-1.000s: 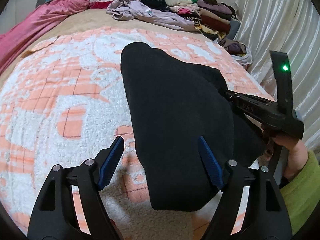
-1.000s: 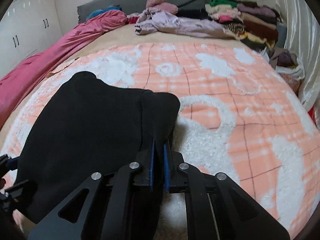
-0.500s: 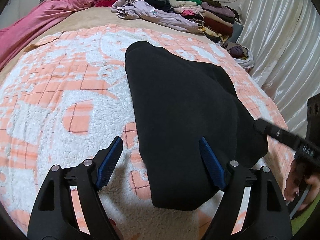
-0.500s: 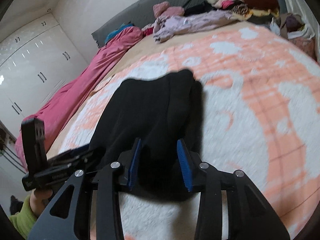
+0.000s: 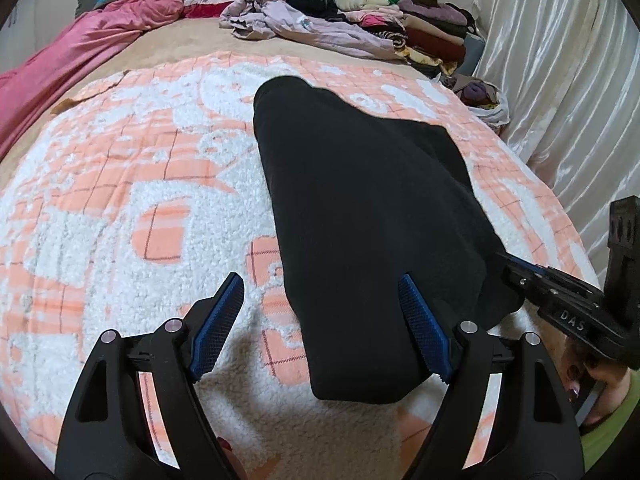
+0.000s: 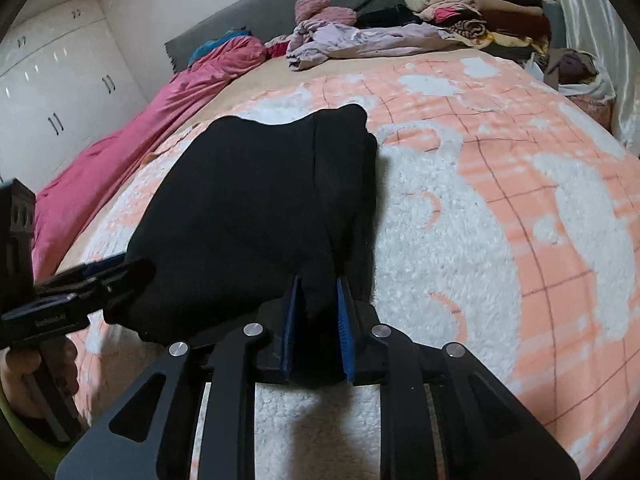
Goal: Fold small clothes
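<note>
Fingers [image 5: 424,328] of the left gripper [image 5: 320,324] are standing wide apart with their blue ribbed pads bare, hovering over the near end of the folded black fleece garment [image 5: 360,216] without gripping it. Only the right wrist view is showing that the right gripper [image 6: 318,312] is narrowed around a raised fold at the garment's [image 6: 256,216] near right corner, cloth sitting between the pads; whether they are pressing it I cannot tell. From the left wrist view that same gripper [image 5: 516,270] is appearing only side-on at the garment's right edge, held by a hand in a green sleeve [image 5: 608,416].

The garment is lying on the fluffy orange-and-white checked blanket [image 5: 120,200] covering the bed, with bare blanket lying open on its left side and, in the right wrist view, a wide stretch to its right [image 6: 500,220].

Far back, a crumpled lilac garment [image 5: 304,28] and a stack of folded clothes [image 5: 416,28] are sitting well apart from the work; a pink quilt [image 6: 132,152] is running along the left side, a shiny white curtain [image 5: 560,72] along the right, and white wardrobe doors [image 6: 52,92] are showing beyond the quilt
</note>
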`<control>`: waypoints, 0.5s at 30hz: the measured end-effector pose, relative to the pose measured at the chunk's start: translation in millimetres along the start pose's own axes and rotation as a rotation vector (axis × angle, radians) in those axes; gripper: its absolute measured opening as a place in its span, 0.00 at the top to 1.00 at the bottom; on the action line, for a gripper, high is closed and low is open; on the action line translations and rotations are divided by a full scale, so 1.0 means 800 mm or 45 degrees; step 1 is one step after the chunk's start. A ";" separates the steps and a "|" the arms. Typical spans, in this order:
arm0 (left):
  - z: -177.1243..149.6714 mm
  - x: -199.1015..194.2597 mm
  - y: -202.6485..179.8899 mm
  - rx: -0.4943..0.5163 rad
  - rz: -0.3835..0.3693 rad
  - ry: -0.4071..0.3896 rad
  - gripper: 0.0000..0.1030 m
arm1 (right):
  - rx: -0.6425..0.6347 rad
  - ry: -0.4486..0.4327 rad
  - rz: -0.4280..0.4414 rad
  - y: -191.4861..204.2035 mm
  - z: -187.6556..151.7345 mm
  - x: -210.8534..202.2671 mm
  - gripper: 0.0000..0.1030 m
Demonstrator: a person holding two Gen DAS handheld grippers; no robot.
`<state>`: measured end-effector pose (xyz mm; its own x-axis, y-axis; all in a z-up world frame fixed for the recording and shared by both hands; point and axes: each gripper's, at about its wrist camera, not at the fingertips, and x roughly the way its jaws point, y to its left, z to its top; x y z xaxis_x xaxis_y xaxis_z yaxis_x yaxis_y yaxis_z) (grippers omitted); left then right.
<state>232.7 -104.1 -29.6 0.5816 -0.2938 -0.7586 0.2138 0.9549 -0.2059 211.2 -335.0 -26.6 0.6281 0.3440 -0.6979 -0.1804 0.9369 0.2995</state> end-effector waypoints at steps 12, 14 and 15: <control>-0.005 -0.006 0.005 -0.006 -0.002 -0.008 0.29 | 0.048 -0.030 -0.086 0.003 -0.001 -0.013 0.59; -0.005 -0.011 0.005 -0.010 -0.007 -0.016 0.29 | 0.048 -0.042 -0.091 0.004 -0.002 -0.018 0.56; -0.006 -0.013 0.006 -0.014 -0.009 -0.021 0.29 | 0.047 -0.051 -0.089 0.005 -0.002 -0.022 0.55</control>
<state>224.0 -96.2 -25.3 0.5930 -0.3014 -0.7466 0.2096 0.9531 -0.2183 198.1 -337.4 -14.2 0.6684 0.2744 -0.6914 -0.1075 0.9554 0.2752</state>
